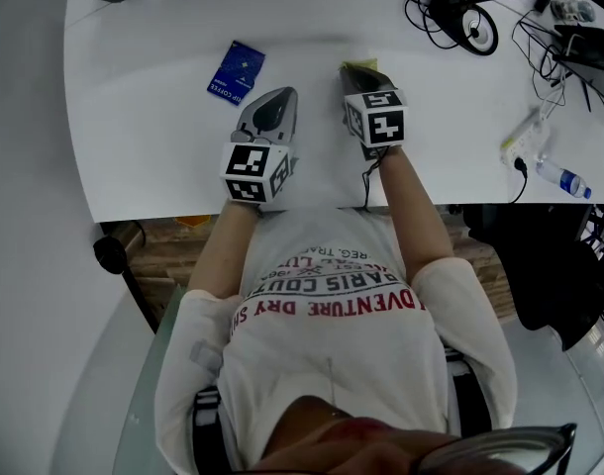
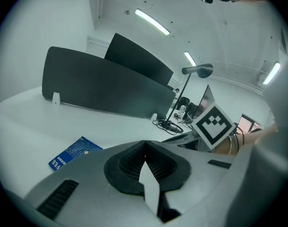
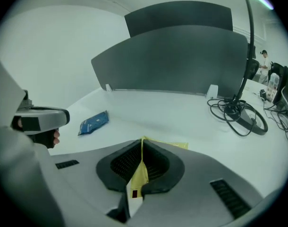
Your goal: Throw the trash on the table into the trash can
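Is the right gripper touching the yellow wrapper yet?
Touching. The right gripper view shows the right gripper with its jaws shut on the yellow wrapper, which is pinched between the pads.

One blue packet (image 1: pixel 236 71), one yellow wrapper (image 3: pixel 174 144), one bottle (image 1: pixel 562 178), two tools: left tool (image 1: pixel 283 95), right tool (image 1: pixel 365 72).

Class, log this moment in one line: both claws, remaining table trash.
left claw shut | right claw shut on yellow wrapper | blue packet on table

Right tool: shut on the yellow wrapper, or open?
Shut on the yellow wrapper: the right tool pinches it between closed pads in the right gripper view.
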A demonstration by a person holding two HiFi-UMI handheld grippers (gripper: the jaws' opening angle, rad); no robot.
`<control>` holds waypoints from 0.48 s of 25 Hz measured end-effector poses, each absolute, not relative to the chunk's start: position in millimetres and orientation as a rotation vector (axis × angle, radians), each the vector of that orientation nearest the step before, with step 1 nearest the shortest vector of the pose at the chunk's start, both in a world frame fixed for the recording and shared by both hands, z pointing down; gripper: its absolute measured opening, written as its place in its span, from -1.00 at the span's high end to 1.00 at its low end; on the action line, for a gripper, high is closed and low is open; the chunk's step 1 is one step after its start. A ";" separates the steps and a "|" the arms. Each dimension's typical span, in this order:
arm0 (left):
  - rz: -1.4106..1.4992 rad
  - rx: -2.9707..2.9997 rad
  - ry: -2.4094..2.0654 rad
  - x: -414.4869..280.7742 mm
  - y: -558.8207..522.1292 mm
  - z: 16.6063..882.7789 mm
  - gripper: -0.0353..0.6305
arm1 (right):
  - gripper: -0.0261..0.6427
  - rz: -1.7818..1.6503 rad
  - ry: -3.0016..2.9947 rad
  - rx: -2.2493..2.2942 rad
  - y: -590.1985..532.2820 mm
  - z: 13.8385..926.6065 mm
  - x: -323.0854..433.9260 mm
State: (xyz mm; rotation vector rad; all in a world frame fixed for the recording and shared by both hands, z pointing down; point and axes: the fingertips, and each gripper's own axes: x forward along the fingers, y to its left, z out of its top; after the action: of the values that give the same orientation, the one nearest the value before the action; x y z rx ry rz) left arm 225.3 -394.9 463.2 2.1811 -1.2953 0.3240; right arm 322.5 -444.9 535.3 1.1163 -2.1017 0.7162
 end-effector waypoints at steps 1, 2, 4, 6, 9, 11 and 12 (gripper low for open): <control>0.311 2.182 -1.310 226.2 -389.6 457.4 0.82 | 0.82 0.700 -2.120 1.117 -438.1 525.2 321.3; 0.294 2.185 -1.327 227.2 -383.7 450.9 0.82 | 0.83 0.678 -2.142 1.115 -431.3 514.6 319.4; 0.254 2.194 -1.370 227.8 -369.9 436.8 0.82 | 0.82 0.633 -2.209 1.100 -417.7 492.0 312.8; 0.211 2.191 -1.425 224.3 -351.5 424.0 0.82 | 0.82 0.607 -2.303 1.059 -402.1 468.4 301.4; 0.166 2.144 -1.518 209.1 -313.4 413.0 0.82 | 0.82 0.569 -2.423 0.972 -370.8 437.5 280.2; 0.145 2.091 -1.587 193.9 -286.9 412.1 0.82 | 0.82 0.531 -2.490 0.899 -348.4 422.9 261.9; 0.137 2.060 -1.625 185.2 -273.5 412.7 0.82 | 0.82 0.512 -2.525 0.850 -336.7 417.5 250.4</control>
State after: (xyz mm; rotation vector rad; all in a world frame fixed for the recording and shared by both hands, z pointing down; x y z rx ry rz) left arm 185.2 -273.5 412.7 2.0595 -1.6247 0.1371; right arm 250.4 -336.7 417.5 0.8504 -2.5250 0.5120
